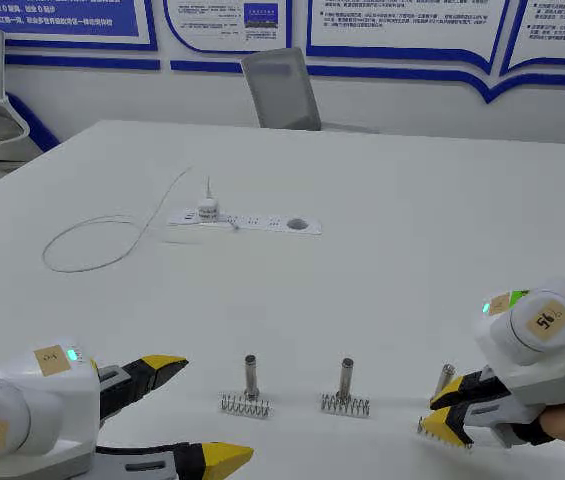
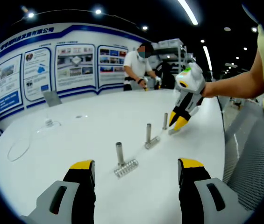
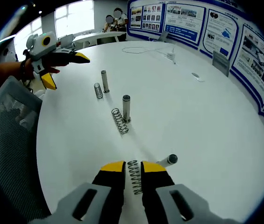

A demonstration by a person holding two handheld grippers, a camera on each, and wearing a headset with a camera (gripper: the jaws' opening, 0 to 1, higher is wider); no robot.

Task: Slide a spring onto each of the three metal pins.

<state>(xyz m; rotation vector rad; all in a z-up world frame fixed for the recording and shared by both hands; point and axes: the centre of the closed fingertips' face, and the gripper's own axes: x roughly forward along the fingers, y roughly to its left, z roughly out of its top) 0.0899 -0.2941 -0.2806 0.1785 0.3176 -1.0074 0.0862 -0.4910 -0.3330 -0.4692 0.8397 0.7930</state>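
In the head view, the left gripper (image 1: 199, 410) is at 7 o'clock with its jaws spread wide. The right gripper (image 1: 444, 408) is at 4 o'clock, and its jaws pinch the right spring (image 1: 442, 433), which lies on the table (image 1: 412, 200). The right pin (image 1: 446, 377) stands just at 12 o'clock of that spring. The middle pin (image 1: 345, 377) and the left pin (image 1: 251, 374) stand upright at 6 o'clock. The middle spring (image 1: 345, 404) and the left spring (image 1: 245, 405) lie flat, each at the foot of its pin. A power strip (image 1: 247, 222) with a cable (image 1: 102, 240) lies at 11 o'clock, and a chair (image 1: 282, 88) stands at 12 o'clock behind the table.

In the left gripper view, the left gripper (image 2: 136, 164) has its jaws far apart at 6 o'clock. The left pin (image 2: 119, 153) stands near the middle, with the left spring (image 2: 126, 167) touching its foot. The middle pin (image 2: 148, 132), the middle spring (image 2: 152, 142) and the right pin (image 2: 165, 120) run off toward 1 o'clock. The right gripper (image 2: 181, 122) points down beside the right pin. A person (image 2: 136, 65) stands at 12 o'clock.

In the right gripper view, the right gripper (image 3: 133, 168) is at 6 o'clock, with one jaw pressed on each side of the right spring (image 3: 134, 176). The right pin (image 3: 169, 160) is just at 2 o'clock of the jaws. The middle pin (image 3: 126, 108) stands in the middle with the middle spring (image 3: 119, 120) beside it. The left pin (image 3: 104, 80) and left spring (image 3: 97, 90) are at 11 o'clock. The left gripper (image 3: 66, 71) is at 10 o'clock, jaws wide.
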